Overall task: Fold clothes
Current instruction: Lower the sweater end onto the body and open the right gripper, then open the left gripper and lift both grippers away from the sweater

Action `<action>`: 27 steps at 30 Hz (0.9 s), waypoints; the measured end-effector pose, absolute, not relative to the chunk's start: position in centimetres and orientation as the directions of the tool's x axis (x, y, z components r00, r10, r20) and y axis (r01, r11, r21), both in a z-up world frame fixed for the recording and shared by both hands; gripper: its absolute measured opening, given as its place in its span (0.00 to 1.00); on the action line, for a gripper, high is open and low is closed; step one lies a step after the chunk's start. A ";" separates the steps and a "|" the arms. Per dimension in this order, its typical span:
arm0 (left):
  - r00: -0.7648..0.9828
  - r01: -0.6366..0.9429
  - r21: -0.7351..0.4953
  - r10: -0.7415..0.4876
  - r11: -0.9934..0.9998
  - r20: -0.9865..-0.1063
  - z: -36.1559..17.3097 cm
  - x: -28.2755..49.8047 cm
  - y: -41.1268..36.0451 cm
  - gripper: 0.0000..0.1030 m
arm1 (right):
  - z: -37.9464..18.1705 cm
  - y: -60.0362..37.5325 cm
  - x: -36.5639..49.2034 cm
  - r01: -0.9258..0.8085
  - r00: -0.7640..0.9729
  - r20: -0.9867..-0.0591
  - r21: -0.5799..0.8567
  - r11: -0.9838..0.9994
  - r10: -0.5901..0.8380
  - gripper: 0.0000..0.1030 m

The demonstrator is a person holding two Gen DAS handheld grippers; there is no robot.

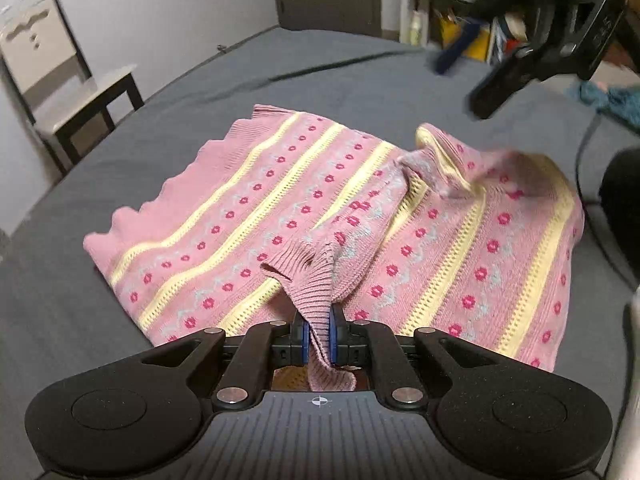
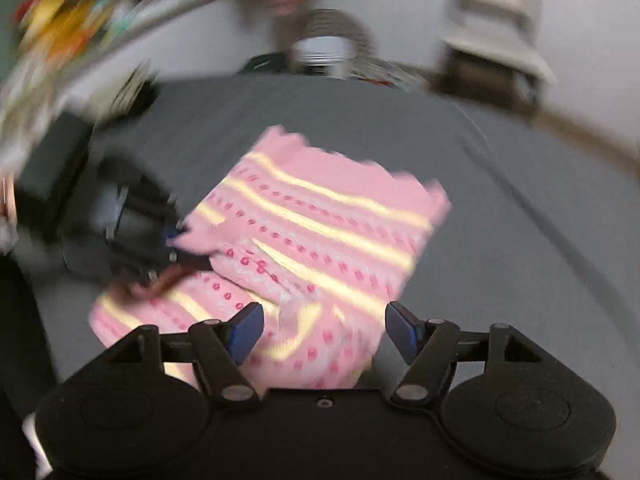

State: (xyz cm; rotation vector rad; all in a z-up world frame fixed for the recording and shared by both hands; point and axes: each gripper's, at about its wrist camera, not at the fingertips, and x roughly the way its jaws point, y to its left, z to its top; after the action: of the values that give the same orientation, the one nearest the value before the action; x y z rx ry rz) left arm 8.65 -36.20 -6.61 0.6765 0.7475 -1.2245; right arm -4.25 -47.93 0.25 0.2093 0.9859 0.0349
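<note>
Two wrist fisheyes, low over the bed (image 1: 360, 80)

Left looks close across the pink sweater (image 1: 280, 208) toward the doorway; right faces back, blurred. Both share sweater and bed.

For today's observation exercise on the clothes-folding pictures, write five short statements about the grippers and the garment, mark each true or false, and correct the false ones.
1. The left gripper is shut on the ribbed cuff of the pink knitted sweater with yellow stripes and red flowers. True.
2. The right gripper grips the sweater's scalloped hem. False: its jaws stand wide apart, holding nothing.
3. The sweater lies on a grey bed sheet. True.
4. The sweater hangs on the small dark side table with a pale top. False: the table stands beside the bed, apart from it.
5. The right wrist view is sharp. False: it is motion-blurred.
</note>
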 end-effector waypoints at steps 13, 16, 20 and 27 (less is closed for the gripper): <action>0.208 0.965 0.064 -0.601 0.253 -0.772 -6.3 8.5 -36.0 0.07 | -7.4 -51.2 -5.5 0.361 0.615 -0.737 0.580 0.730 0.280 0.16; 0.234 0.962 0.084 -0.621 0.261 -0.748 -5.7 8.6 -35.9 0.07 | -6.9 -50.7 -5.6 0.350 0.634 -0.735 0.550 0.759 0.241 0.13; 0.284 0.949 0.114 -0.640 0.294 -0.714 -4.7 9.3 -36.2 0.07 | -4.9 -50.7 -6.2 0.303 0.720 -0.666 0.554 0.775 0.195 0.13; 0.365 0.902 0.117 -0.590 0.415 -0.720 -6.8 11.6 -38.6 0.07 | -7.3 -52.1 -3.6 0.376 0.702 -0.701 0.519 0.767 0.130 0.19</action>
State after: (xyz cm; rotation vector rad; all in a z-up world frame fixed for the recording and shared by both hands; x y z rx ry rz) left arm 11.58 -38.58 -6.79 0.5569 0.6529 -1.0257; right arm -3.59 -52.08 -7.30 0.6997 0.7966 -0.1502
